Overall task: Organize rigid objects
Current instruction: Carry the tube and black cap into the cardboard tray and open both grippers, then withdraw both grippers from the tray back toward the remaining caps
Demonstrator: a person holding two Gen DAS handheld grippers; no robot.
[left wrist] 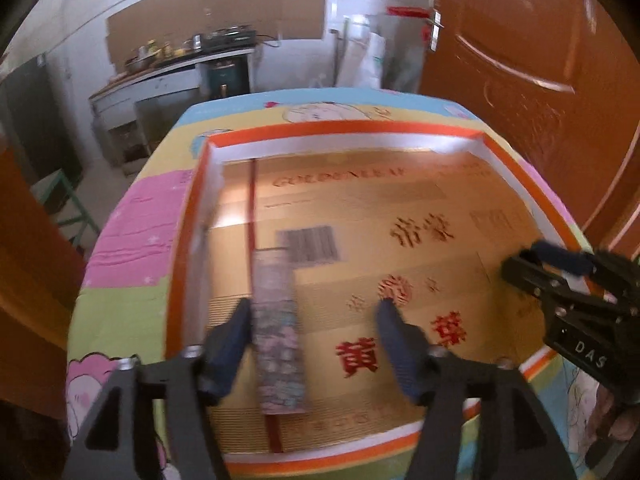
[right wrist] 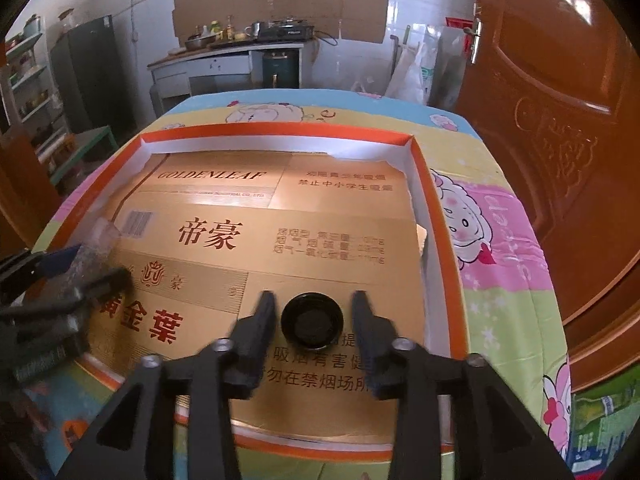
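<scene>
A long flat patterned box (left wrist: 278, 332) lies lengthwise on the gold cardboard floor of the orange-rimmed tray (left wrist: 188, 216). My left gripper (left wrist: 314, 316) is open; its left finger (left wrist: 236, 328) is against the box's left side, the right finger well apart. A small round black dish (right wrist: 312, 322) sits on the cardboard in the right wrist view. My right gripper (right wrist: 314, 300) is open with a finger on each side of the dish, not touching it. The right gripper also shows in the left wrist view (left wrist: 536, 264), and the left gripper in the right wrist view (right wrist: 80, 272).
The tray (right wrist: 424, 184) sits on a table under a cartoon-print cloth (right wrist: 492, 232). A brown door (right wrist: 560, 120) stands to the right. A kitchen counter (right wrist: 228, 52) with pots and a stove is at the back, shelves (right wrist: 28, 76) at the left.
</scene>
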